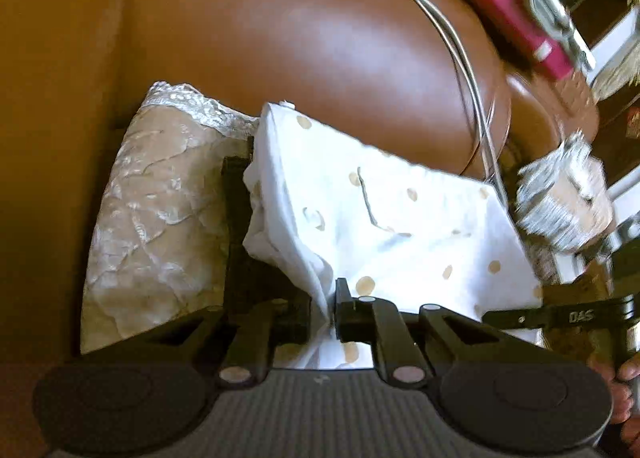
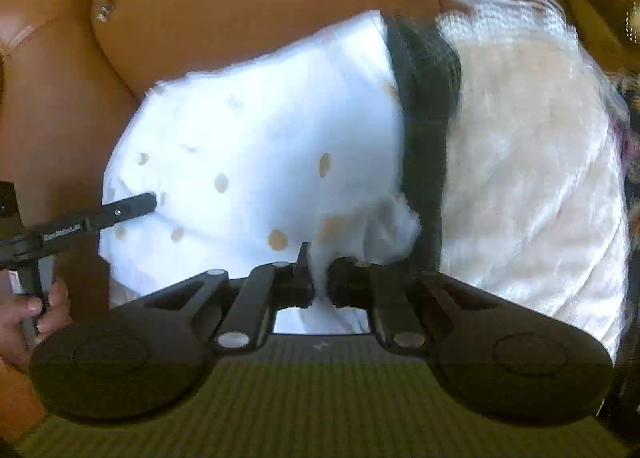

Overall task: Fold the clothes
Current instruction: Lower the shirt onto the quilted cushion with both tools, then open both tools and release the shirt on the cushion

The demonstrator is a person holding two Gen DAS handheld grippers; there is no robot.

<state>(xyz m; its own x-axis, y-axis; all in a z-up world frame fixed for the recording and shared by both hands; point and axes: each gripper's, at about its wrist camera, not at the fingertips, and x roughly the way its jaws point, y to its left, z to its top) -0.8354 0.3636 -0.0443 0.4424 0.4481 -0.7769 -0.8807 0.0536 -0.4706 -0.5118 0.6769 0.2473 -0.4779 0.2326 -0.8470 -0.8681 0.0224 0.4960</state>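
Sofa point(image 1: 340, 38) first, tan leather filling both views, with a shiny beige cushion point(image 1: 160, 210) propped against it and a dark garment point(image 2: 424, 130) wedged beside that. In front hangs the task's piece, a white polka-dot garment point(image 1: 400, 226), stretched between the two tools above the seat. Left gripper point(image 1: 332, 318) is pinched tight on a bunched edge of the cloth; right gripper point(image 2: 318, 278) is likewise closed on a gathered fold, its partner's finger poking in from the left of that view. Good folding now means, I'd judge, keeping even tension, levelling both held points and laying the cloth flat before bringing edges together. Hard to read: what kind of garment this is, its lower hem, and the blurred silvery object point(image 1: 568, 198) at the right. White cables point(image 1: 460, 58) trail across the leather.
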